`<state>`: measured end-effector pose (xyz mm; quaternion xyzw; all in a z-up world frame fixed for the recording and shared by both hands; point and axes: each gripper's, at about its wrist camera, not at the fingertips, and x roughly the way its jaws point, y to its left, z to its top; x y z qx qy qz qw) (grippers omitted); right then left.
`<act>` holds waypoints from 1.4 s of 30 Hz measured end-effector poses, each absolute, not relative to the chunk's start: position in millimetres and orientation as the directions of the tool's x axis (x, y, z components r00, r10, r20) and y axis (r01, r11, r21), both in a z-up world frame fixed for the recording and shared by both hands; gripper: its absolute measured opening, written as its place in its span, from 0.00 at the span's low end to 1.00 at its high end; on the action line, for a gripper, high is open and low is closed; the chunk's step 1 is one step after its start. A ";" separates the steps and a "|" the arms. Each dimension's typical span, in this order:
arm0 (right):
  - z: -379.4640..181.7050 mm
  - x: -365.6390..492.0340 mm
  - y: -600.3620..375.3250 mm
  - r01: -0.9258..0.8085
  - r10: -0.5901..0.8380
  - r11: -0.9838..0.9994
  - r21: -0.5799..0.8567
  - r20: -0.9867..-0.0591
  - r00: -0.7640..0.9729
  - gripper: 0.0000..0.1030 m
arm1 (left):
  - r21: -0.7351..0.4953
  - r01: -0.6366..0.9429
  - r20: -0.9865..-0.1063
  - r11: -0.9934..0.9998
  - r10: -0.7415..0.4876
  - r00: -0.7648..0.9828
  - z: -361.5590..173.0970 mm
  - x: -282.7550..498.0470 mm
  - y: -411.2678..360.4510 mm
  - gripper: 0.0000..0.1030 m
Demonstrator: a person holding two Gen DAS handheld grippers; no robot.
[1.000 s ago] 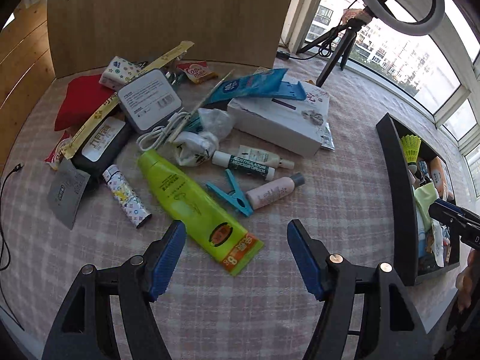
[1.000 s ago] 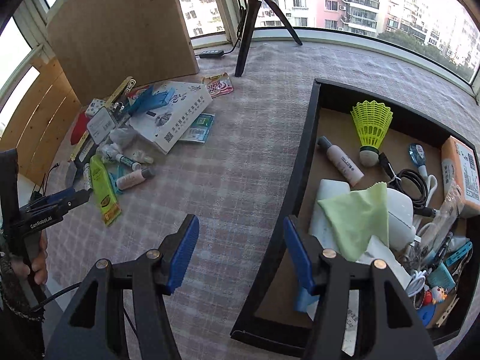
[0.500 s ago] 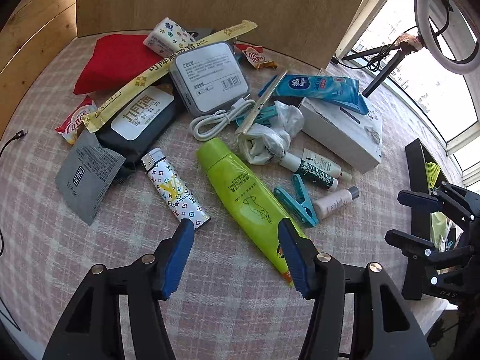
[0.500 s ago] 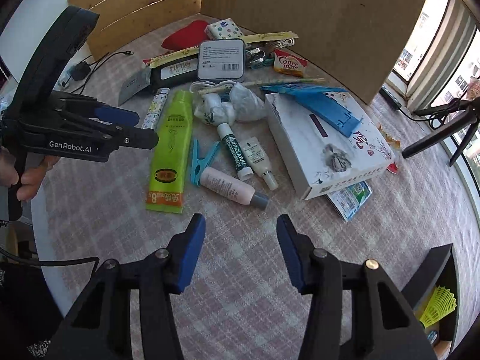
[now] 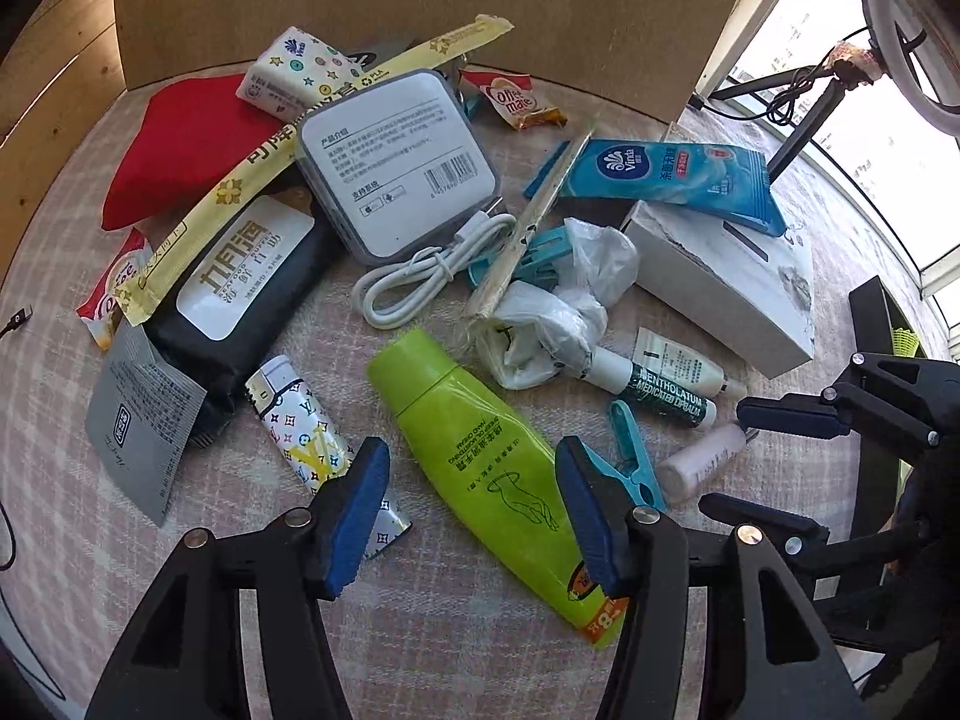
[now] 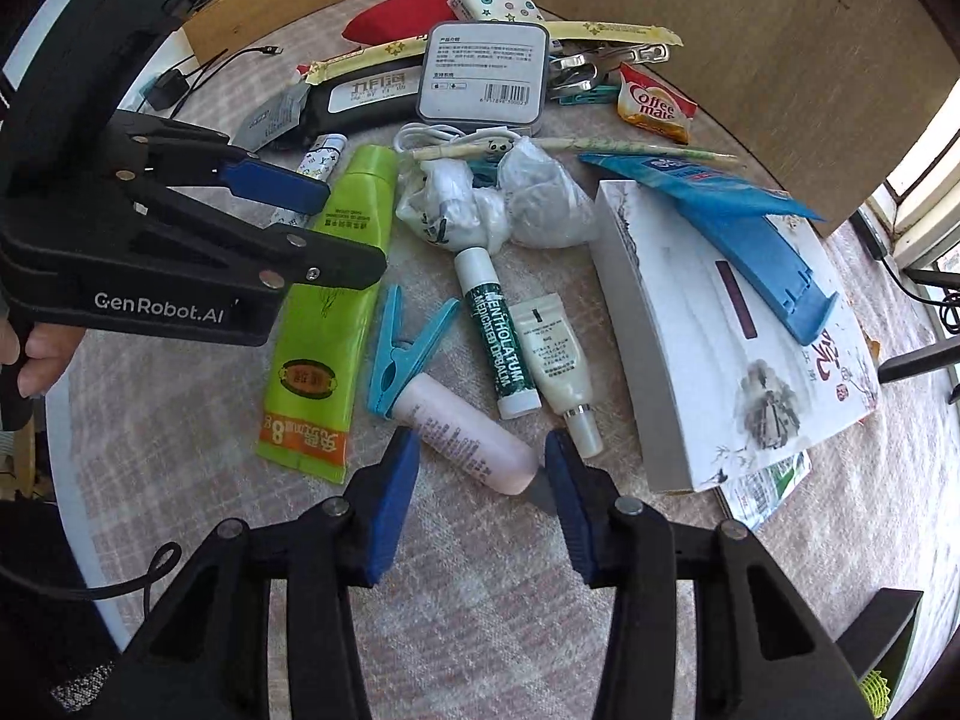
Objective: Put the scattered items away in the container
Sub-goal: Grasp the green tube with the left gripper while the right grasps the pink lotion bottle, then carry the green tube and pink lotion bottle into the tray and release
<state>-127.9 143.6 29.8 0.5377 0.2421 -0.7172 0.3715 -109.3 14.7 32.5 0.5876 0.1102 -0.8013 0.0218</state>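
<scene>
A checked cloth covers the surface (image 5: 90, 420), with a wooden board behind the heap; a second ago the right wrist view looked into the black container (image 5: 870, 324), whereas now it faces the scattered items, the container well apart at the far right edge; the white box (image 6: 708, 324) lies beside the heap; the left tongs (image 5: 474, 510) are lower than before, straddling the green tube (image 5: 480, 450) without pressing it, jaws released; the right tongs (image 6: 480, 480) are closing around the pink bottle (image 6: 468, 438), pads not yet on it; only the right view shows the hand (image 6: 30, 348) gripping the left tool; only the left view shows the patterned lighter (image 5: 312, 438) fully.
</scene>
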 end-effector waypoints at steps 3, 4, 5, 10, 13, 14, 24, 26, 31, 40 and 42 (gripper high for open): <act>20.3 -121.8 138.6 0.806 -0.236 -0.592 0.025 -0.961 -0.144 0.40 | -0.146 0.151 -0.946 -0.978 0.093 -0.311 27.5 -114.7 16.6 0.52; 20.8 -118.3 138.5 0.810 -0.238 -0.587 0.012 -0.958 -0.158 0.35 | -0.135 0.146 -0.947 -0.980 0.085 -0.309 26.9 -115.2 17.9 0.52; 21.2 -116.5 139.0 0.809 -0.244 -0.588 0.023 -0.958 -0.149 0.32 | -0.131 0.141 -0.946 -0.981 0.082 -0.312 27.2 -114.5 19.0 0.50; 22.8 -115.6 144.2 0.767 -0.270 -0.638 0.066 -0.952 -0.142 0.19 | -0.151 0.139 -0.933 -0.979 0.094 -0.348 28.5 -107.3 19.7 0.41; 23.2 -114.5 145.2 0.740 -0.289 -0.665 0.103 -0.949 -0.128 0.19 | -0.165 0.142 -0.927 -0.976 0.105 -0.359 31.6 -102.7 18.8 0.33; 23.8 -113.7 146.9 0.727 -0.301 -0.675 0.122 -0.946 -0.121 0.19 | -0.173 0.142 -0.926 -0.975 0.112 -0.360 32.6 -100.9 18.4 0.31; 34.0 -85.4 190.0 0.543 -0.429 -0.789 0.289 -0.891 -0.150 0.19 | -0.237 0.154 -0.903 -0.959 0.159 -0.400 51.0 -64.4 7.9 0.27; 40.6 -81.2 204.9 0.493 -0.457 -0.807 0.324 -0.872 -0.176 0.19 | -0.246 0.149 -0.895 -0.958 0.166 -0.413 59.7 -58.0 8.4 0.27; 58.9 -73.8 246.8 0.385 -0.475 -0.850 0.359 -0.839 -0.266 0.19 | -0.247 0.091 -0.874 -0.965 0.181 -0.451 80.4 -58.1 20.7 0.26; 90.6 -53.2 327.1 0.221 -0.395 -0.918 0.330 -0.814 -0.426 0.19 | -0.235 -0.080 -0.839 -0.969 0.244 -0.486 112.2 -63.9 83.4 0.25; 95.2 -45.7 347.8 0.179 -0.371 -0.929 0.325 -0.813 -0.448 0.19 | -0.227 -0.126 -0.833 -0.966 0.259 -0.489 120.5 -62.8 99.5 0.25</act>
